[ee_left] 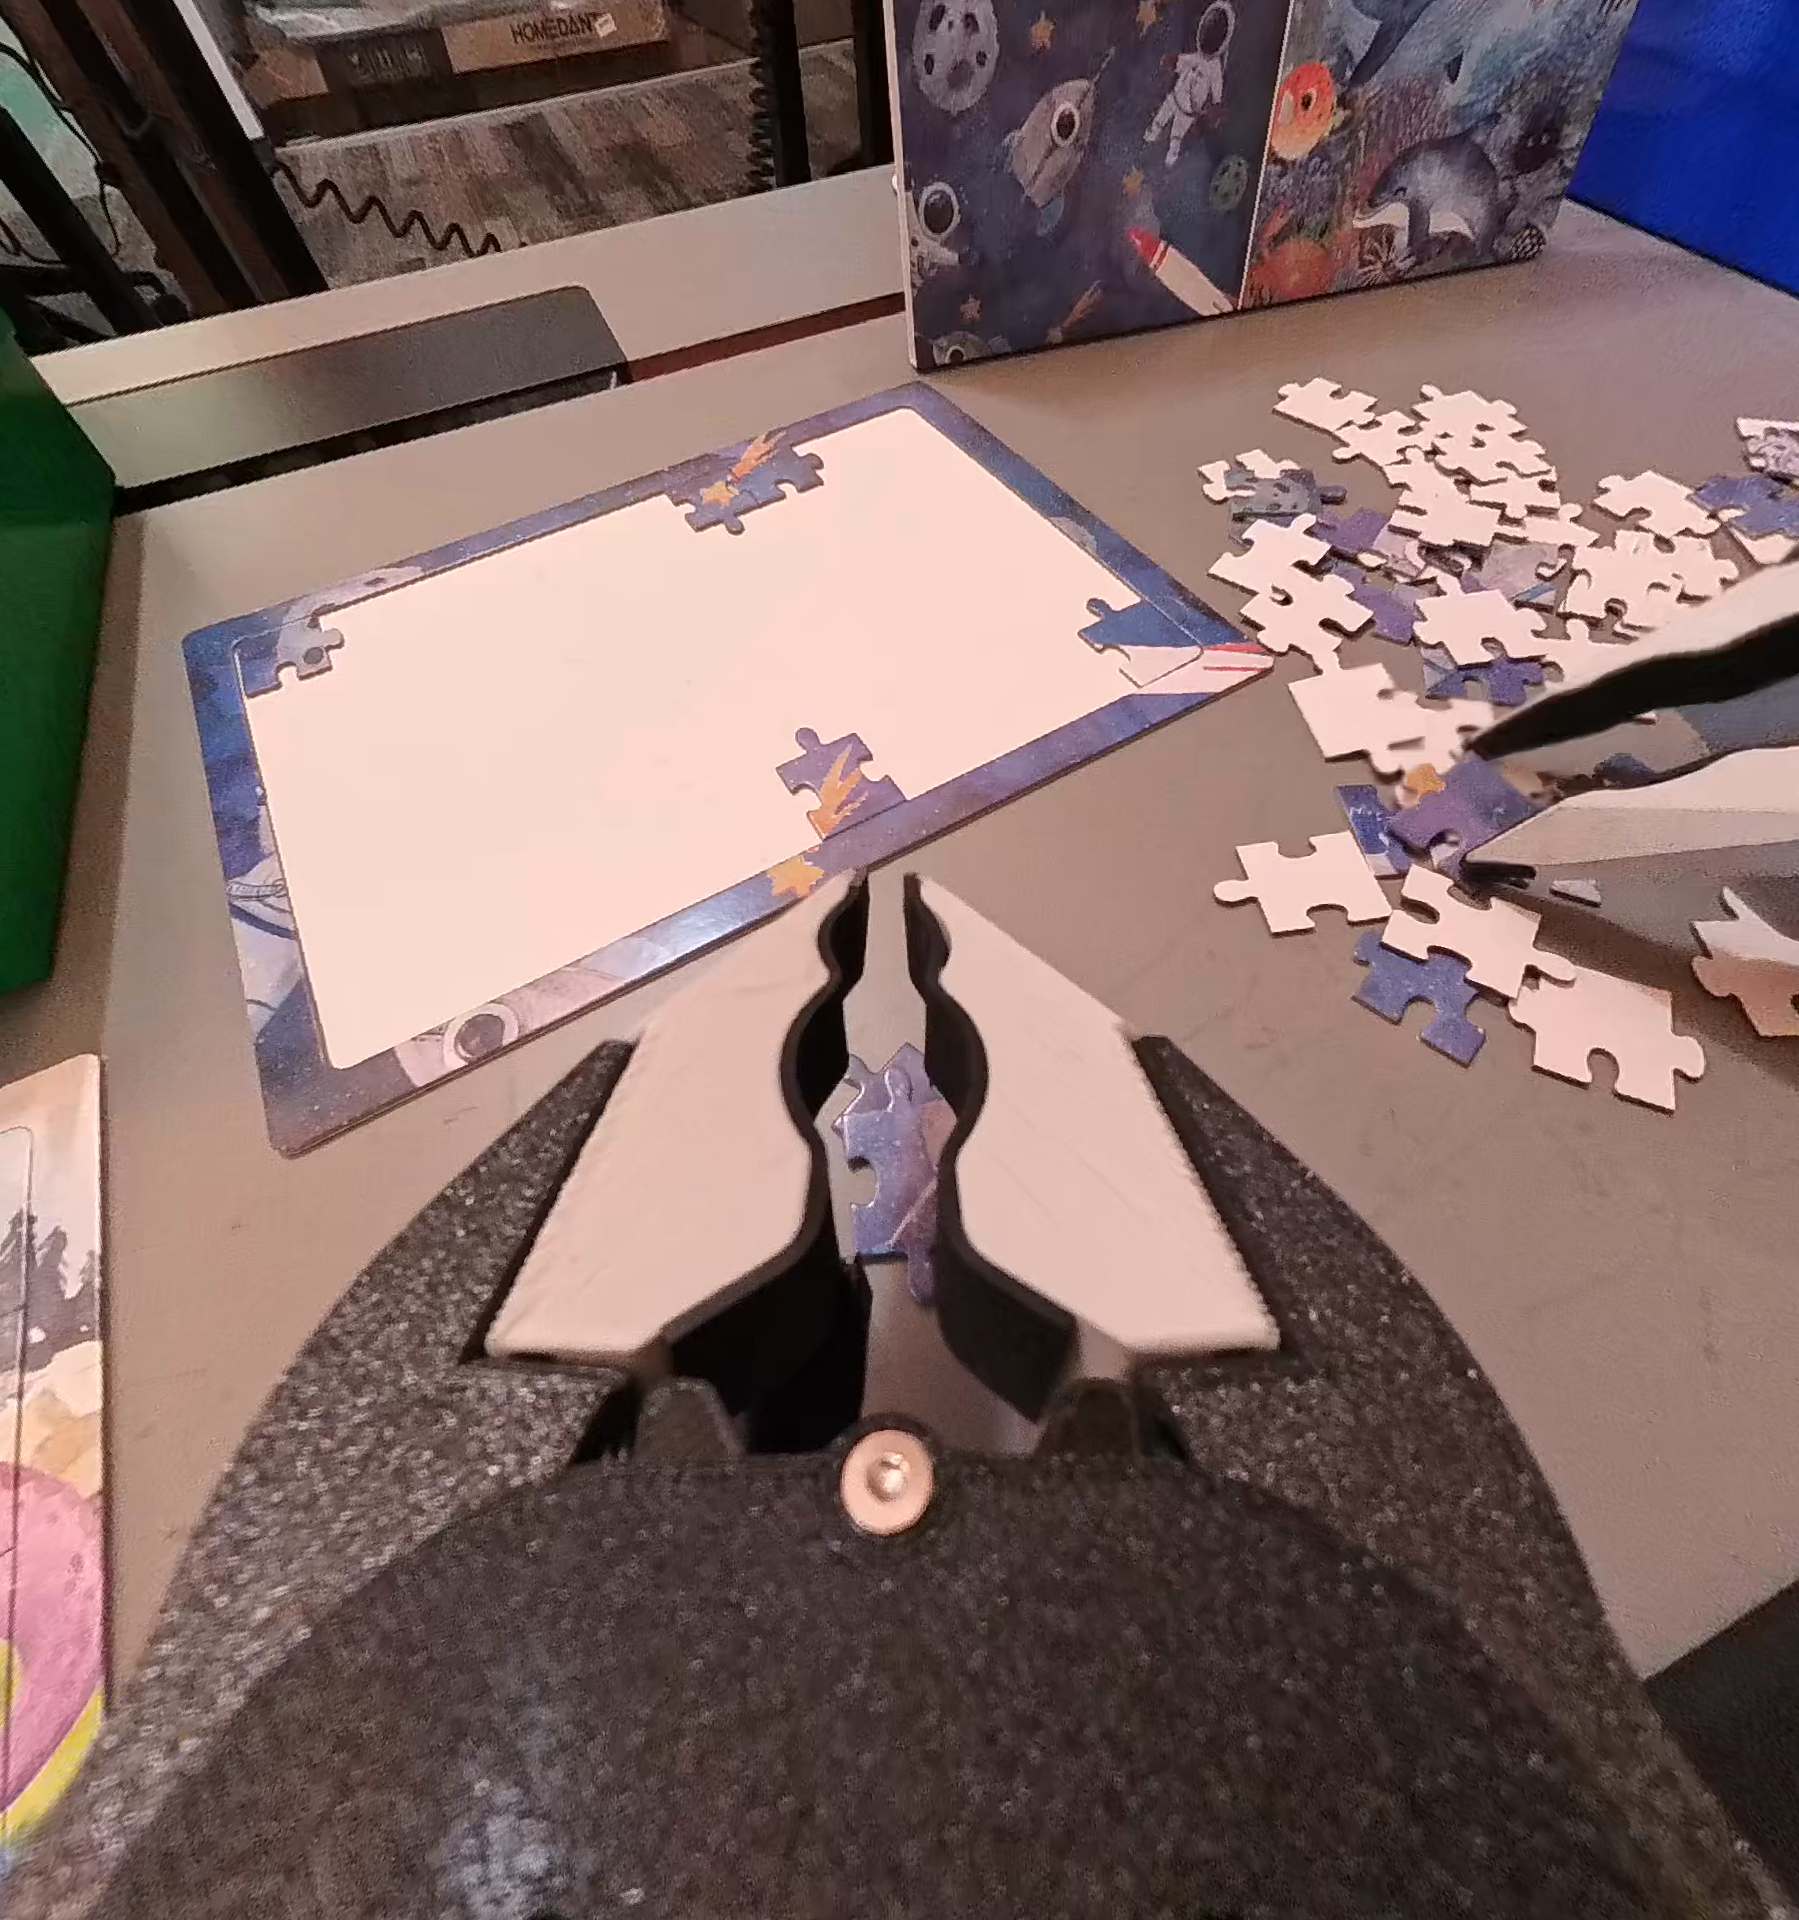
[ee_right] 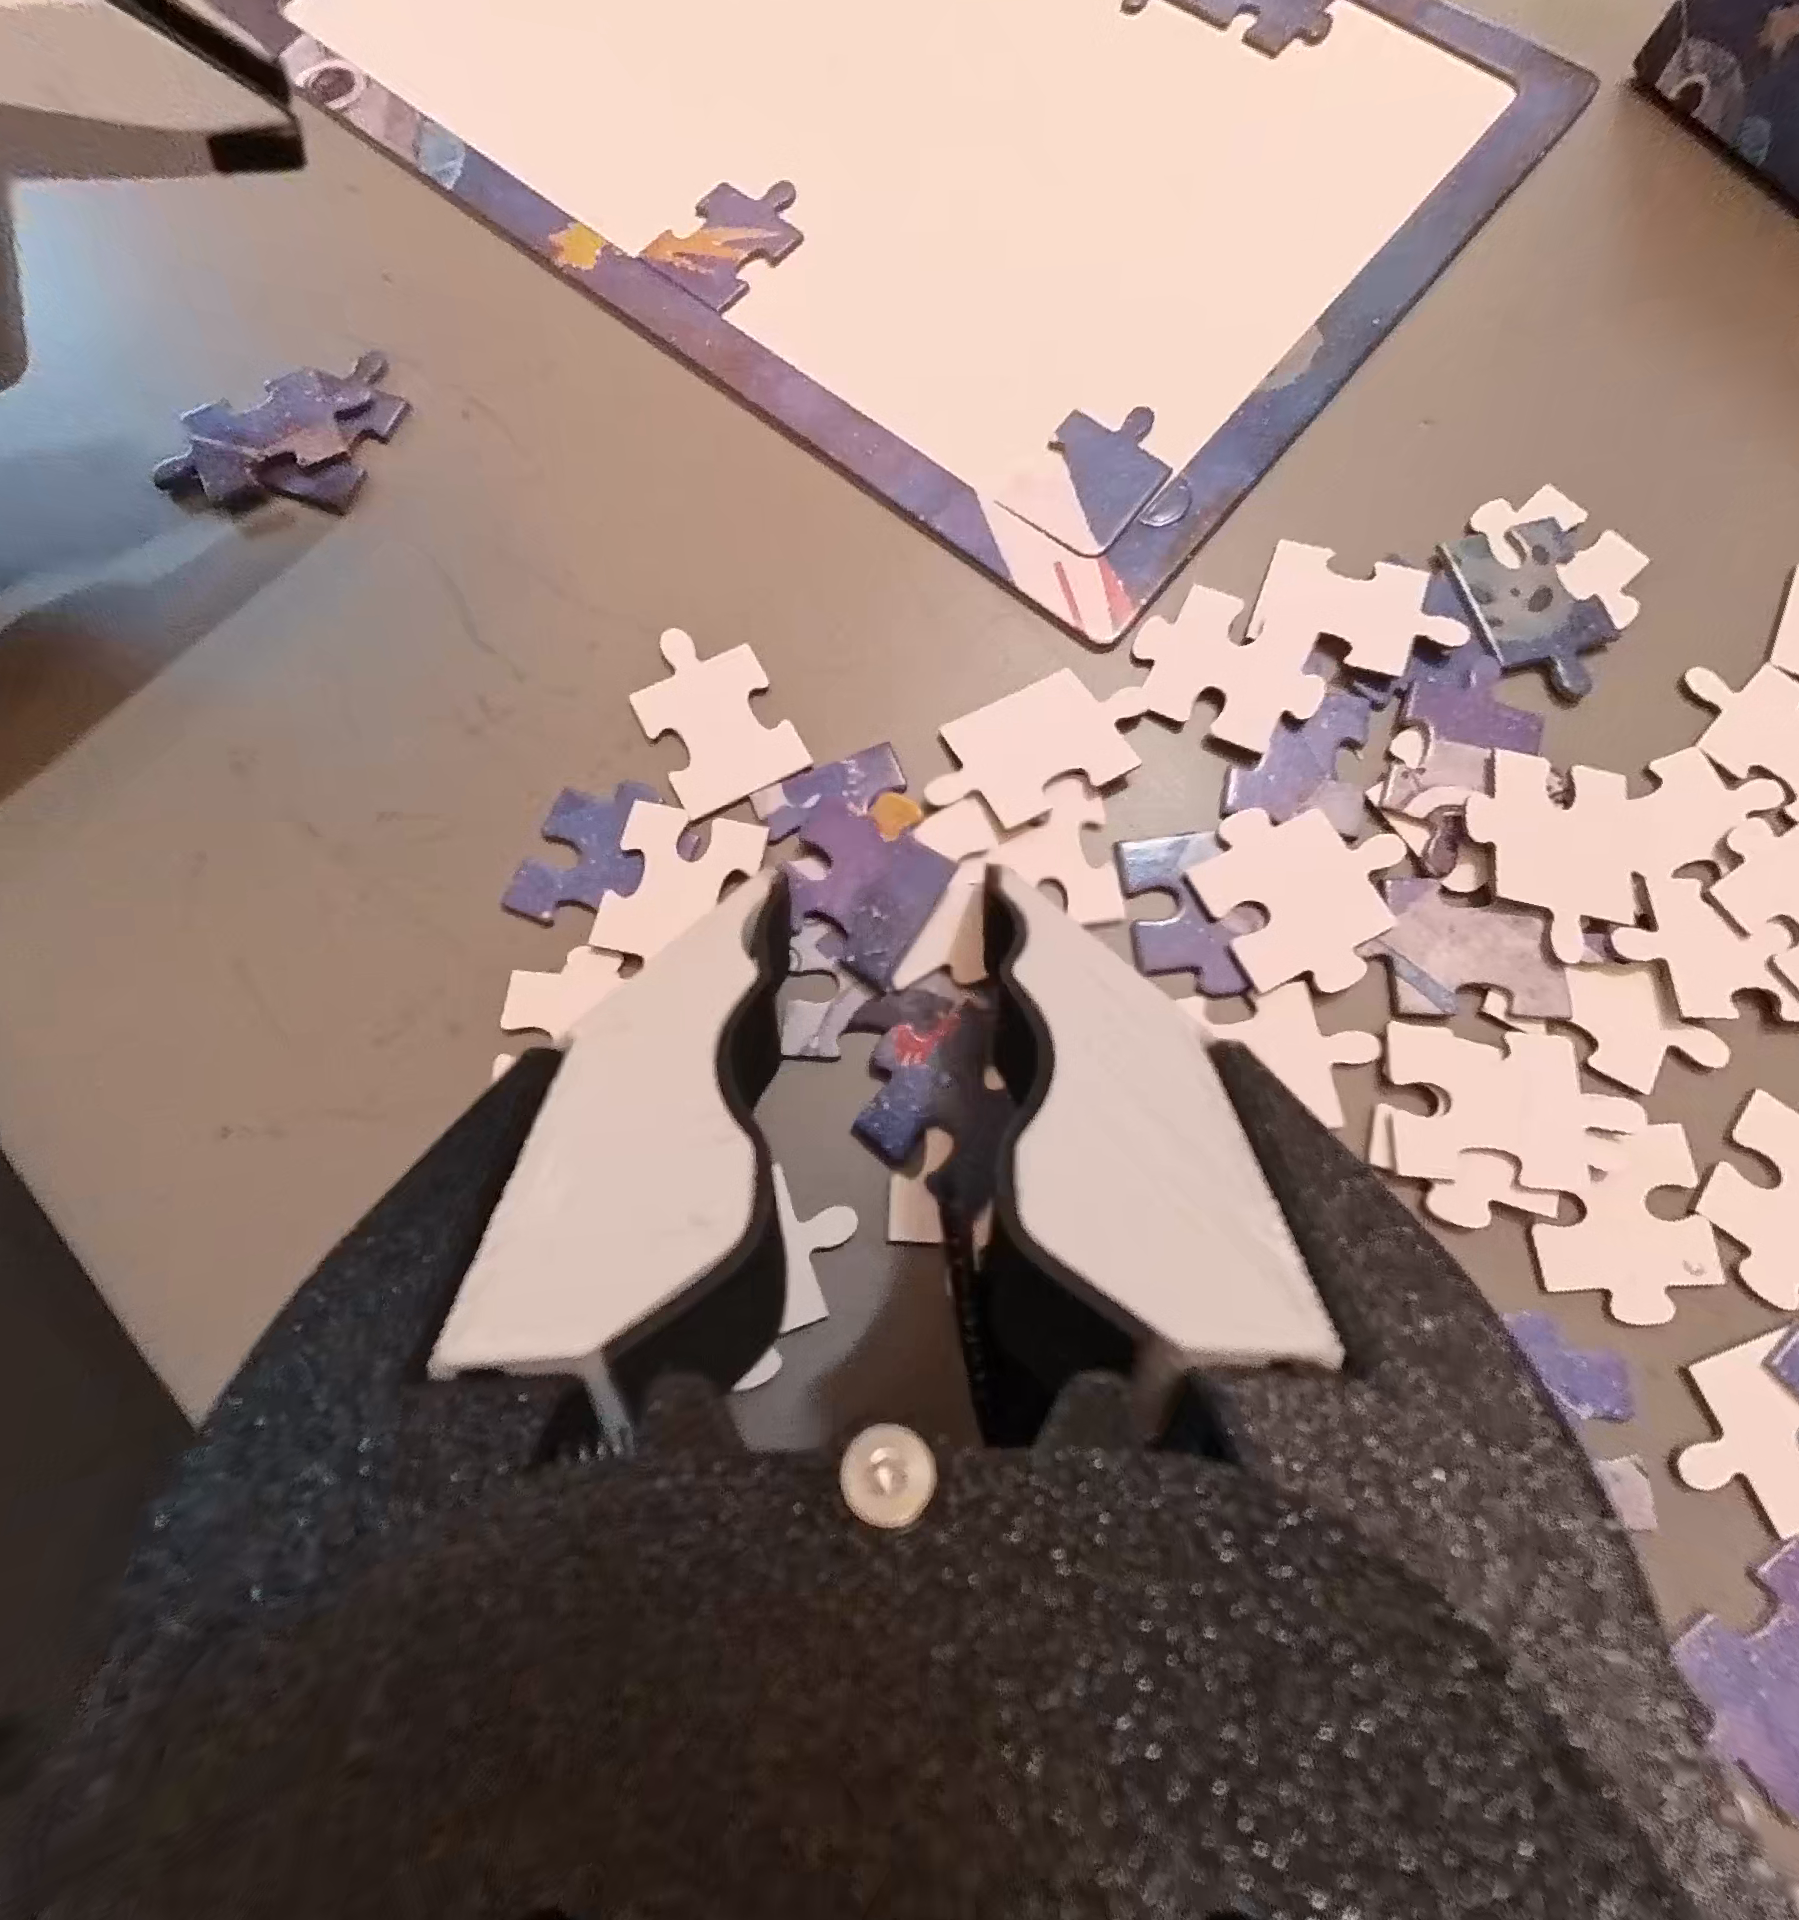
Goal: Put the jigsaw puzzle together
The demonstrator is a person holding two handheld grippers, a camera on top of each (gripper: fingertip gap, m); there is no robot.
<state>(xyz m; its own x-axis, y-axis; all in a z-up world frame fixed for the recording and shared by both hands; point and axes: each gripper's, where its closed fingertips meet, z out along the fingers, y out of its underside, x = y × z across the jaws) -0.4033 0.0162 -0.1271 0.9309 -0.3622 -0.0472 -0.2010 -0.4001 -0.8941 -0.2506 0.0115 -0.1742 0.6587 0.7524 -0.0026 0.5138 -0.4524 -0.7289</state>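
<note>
My left white-fingered gripper with black foam body (ee_left: 882, 883), jaws nearly closed on nothing, hovering level, my right matching gripper (ee_right: 882, 878), jaws parted, tips angled down

A grey-brown table (ee_left: 479, 1195) carries everything here. A puzzle tray (ee_left: 251, 831) with a blue starry border and a bare white field lies flat on it. To the tray's right sprawls a loose heap of puzzle pieces (ee_left: 1477, 582), many lying white side up, some overlapping. A small stack of blue pieces (ee_right: 282, 436) sits apart, just off the tray's near edge. An illustrated box (ee_left: 1217, 166) stands upright at the far side. A second picture board (ee_left: 12, 1455) lies at the near left corner, a green object (ee_left: 1, 644) beyond it.
</note>
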